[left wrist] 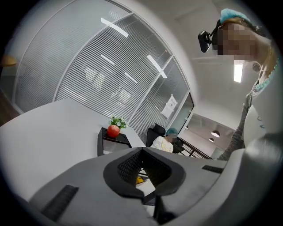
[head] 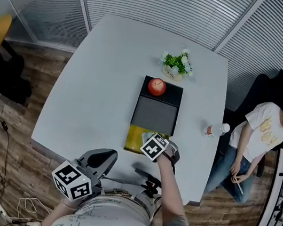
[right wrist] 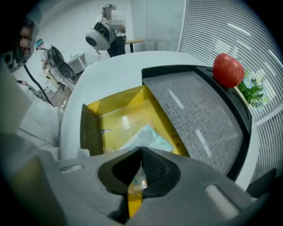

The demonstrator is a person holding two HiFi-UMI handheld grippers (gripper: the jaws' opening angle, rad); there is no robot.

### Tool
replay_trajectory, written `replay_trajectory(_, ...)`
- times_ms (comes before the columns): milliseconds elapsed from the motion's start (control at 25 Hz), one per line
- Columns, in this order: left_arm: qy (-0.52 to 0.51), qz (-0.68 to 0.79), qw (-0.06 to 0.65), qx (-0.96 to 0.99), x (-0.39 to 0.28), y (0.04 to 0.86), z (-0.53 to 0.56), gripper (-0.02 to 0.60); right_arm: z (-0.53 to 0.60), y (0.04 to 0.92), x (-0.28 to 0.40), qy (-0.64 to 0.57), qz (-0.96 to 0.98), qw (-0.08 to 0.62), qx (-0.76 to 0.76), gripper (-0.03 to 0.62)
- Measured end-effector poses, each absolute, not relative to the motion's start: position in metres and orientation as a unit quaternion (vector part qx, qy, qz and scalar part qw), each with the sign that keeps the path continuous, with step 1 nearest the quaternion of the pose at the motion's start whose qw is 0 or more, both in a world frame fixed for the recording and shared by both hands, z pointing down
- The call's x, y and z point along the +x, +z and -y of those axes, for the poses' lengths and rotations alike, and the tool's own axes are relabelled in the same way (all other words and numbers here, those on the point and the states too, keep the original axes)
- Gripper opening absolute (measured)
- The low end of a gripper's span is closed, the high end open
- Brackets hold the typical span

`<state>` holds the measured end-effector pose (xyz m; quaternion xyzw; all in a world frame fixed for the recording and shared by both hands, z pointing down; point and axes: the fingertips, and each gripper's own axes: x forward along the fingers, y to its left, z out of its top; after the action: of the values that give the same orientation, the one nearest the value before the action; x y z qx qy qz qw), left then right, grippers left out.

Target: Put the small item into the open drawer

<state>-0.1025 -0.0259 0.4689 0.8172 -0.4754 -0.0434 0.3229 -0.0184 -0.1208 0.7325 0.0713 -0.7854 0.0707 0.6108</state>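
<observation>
The small item is a clear packet (right wrist: 148,139) with pale blue-green contents. My right gripper (right wrist: 141,150) is shut on its near edge, and the rest hangs down into the open yellow drawer (right wrist: 110,119). In the head view my right gripper (head: 163,147) points steeply down over the drawer (head: 136,138), which is pulled out of the front of a black drawer unit (head: 154,115). My left gripper (head: 112,156) is held low at the table's near edge, shut and empty. In its own view the left gripper (left wrist: 142,150) points level across the table.
A red apple (head: 157,86) sits on the far end of the black unit's top. Behind it is a small potted plant (head: 177,64). A plastic bottle (head: 215,130) lies near the table's right edge, where a person (head: 260,130) sits in a chair.
</observation>
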Motion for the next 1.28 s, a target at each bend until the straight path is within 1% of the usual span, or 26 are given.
replay_trajectory(160, -0.043, 0.471, 0.324, 0.82, -0.101, 0.47, 0.024, -0.003, 0.121, 0.735, -0.019, 0.058, 0.777, 0.624, 0.065, 0.006)
replay_trajectory(560, -0.045, 0.451, 0.327, 0.829, -0.087, 0.469, 0.025, -0.003, 0.12, 0.737, -0.02, 0.074, 0.774, 0.627, 0.057, 0.003)
replay_trajectory(1000, -0.042, 0.413, 0.329, 0.848, -0.06, 0.467, 0.035, -0.003, 0.122, 0.735, -0.02, 0.087, 0.773, 0.627, 0.029, 0.003)
replay_trajectory(1280, -0.037, 0.387, 0.334, 0.858, -0.041, 0.467, 0.043, -0.003, 0.12, 0.736, -0.02, 0.076, 0.772, 0.631, 0.023, 0.003)
